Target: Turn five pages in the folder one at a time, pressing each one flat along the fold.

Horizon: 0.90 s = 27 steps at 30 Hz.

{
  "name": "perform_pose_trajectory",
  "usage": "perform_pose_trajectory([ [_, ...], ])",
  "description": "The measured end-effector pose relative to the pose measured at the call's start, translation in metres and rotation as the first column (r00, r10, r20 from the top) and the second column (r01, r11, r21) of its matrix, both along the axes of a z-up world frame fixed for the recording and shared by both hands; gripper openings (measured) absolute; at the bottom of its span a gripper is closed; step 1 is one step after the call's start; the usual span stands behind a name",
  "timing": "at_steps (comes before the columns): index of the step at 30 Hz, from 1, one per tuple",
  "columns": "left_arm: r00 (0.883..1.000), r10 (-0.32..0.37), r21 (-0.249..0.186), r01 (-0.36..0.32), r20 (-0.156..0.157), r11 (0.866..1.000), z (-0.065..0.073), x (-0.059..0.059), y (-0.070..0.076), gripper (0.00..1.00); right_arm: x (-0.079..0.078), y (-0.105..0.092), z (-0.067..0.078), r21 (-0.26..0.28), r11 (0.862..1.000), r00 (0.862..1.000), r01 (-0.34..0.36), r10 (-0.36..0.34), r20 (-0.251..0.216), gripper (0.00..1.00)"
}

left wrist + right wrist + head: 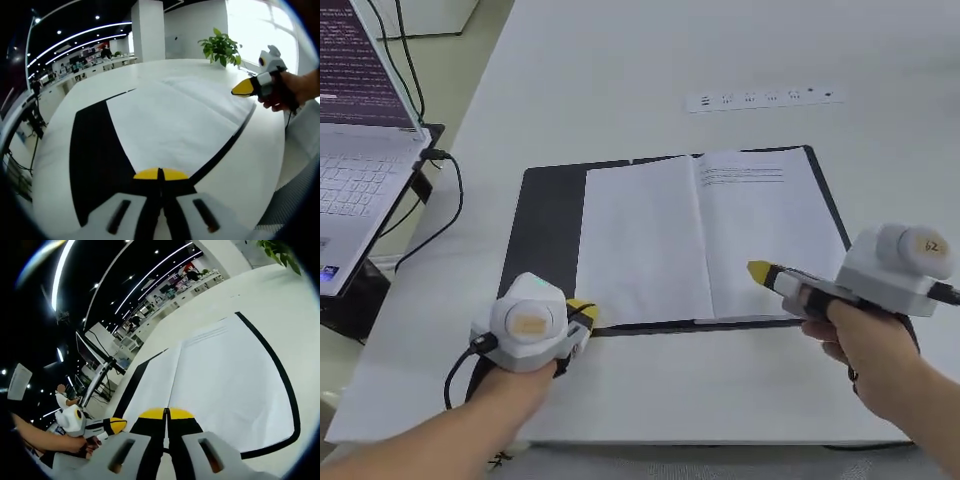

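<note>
White and broad, the desk (620, 60) in the head view carries a flat black folder (545, 230) lying open near the person. Its two white paper pages (640, 240) meet at a fold (703, 240) running away from the viewer. Beyond the folder lies a long white power strip (765, 97), and at the desk's left edge sits an open silver laptop (360, 170) with a thin black cable (445, 215) trailing from it. The white, yellow-tipped left gripper (585, 313) sits at the folder's near edge, by the lower corner of the left page. The matching right gripper (760, 272) hangs over the lower part of the right page, its tips drawn to a single point. In the left gripper view, the yellow fingers (147, 174) are pressed together with no gap, over the near edge of the folder (95, 150) where black cover meets white pages (170, 120); whether they touch it I cannot tell. The right gripper (242, 88) shows at far right, with a green potted plant (220, 47) behind. In the right gripper view, the fingers (152, 414) are likewise closed on each other, over the near end of the fold (175, 375), with the folder (282, 380) spread ahead and the left gripper (117, 425) at lower left.
</note>
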<state>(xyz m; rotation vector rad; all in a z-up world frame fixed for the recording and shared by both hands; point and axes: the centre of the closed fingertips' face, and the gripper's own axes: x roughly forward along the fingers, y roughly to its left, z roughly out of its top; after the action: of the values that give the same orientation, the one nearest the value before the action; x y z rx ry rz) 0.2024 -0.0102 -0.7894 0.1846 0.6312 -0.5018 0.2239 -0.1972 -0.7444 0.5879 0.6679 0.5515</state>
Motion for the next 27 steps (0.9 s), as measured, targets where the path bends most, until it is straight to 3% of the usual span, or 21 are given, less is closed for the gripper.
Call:
perform_pose_trajectory([
  [5,1.0,0.008,0.01,-0.008,0.003,1.0,0.0,0.0,0.0,0.0,0.004,0.025,0.001,0.04,0.998,0.999,-0.039,0.04,-0.037,0.0],
  [7,1.0,0.01,0.011,-0.01,0.002,1.0,0.0,0.0,0.0,0.0,0.008,0.035,0.003,0.087,0.996,0.997,-0.038,0.044,-0.067,0.0],
  [8,1.0,0.013,0.009,-0.013,0.002,1.0,0.0,0.0,0.0,0.0,0.013,0.044,0.004,0.138,0.99,0.992,-0.036,0.052,-0.111,0.0],
  [10,1.0,0.016,0.008,-0.016,0.004,1.0,0.001,0.0,0.0,0.0,0.019,0.052,0.007,0.198,0.98,0.987,-0.018,0.048,-0.15,0.0],
  [11,1.0,0.021,0.005,-0.021,0.004,1.0,0.001,0.0,0.0,0.0,0.027,0.054,0.005,0.228,0.973,0.981,0.016,0.029,-0.191,0.0],
  [13,1.0,0.024,0.005,-0.024,0.005,1.0,0.001,0.0,0.001,0.0,0.041,0.057,0.002,0.267,0.963,0.975,0.046,0.015,-0.221,0.0],
  [19,1.0,0.026,0.006,-0.027,0.009,1.0,0.001,0.001,0.001,0.0,0.071,0.057,-0.019,0.299,0.947,0.945,0.12,-0.017,-0.327,0.0],
  [20,1.0,0.025,0.009,-0.025,0.01,1.0,0.002,0.0,0.001,0.0,0.074,0.058,-0.025,0.306,0.942,0.931,0.14,-0.019,-0.366,0.0],
  [23,1.0,0.023,0.014,-0.023,0.014,1.0,0.002,0.0,0.001,0.0,0.083,0.056,-0.034,0.296,0.941,0.922,0.167,-0.043,-0.384,0.0],
  [24,1.0,0.024,0.014,-0.024,0.015,1.0,0.002,0.0,0.001,0.0,0.087,0.059,-0.029,0.352,0.917,0.913,0.185,-0.028,-0.408,0.0],
  [26,1.0,0.025,0.014,-0.025,0.018,1.0,0.002,0.0,0.001,0.0,0.095,0.055,-0.032,0.328,0.926,0.917,0.188,-0.046,-0.396,0.0],
  [27,1.0,0.023,0.014,-0.023,0.021,1.0,0.002,0.0,0.002,0.0,0.099,0.054,-0.032,0.33,0.922,0.915,0.201,-0.057,-0.4,0.0],
])
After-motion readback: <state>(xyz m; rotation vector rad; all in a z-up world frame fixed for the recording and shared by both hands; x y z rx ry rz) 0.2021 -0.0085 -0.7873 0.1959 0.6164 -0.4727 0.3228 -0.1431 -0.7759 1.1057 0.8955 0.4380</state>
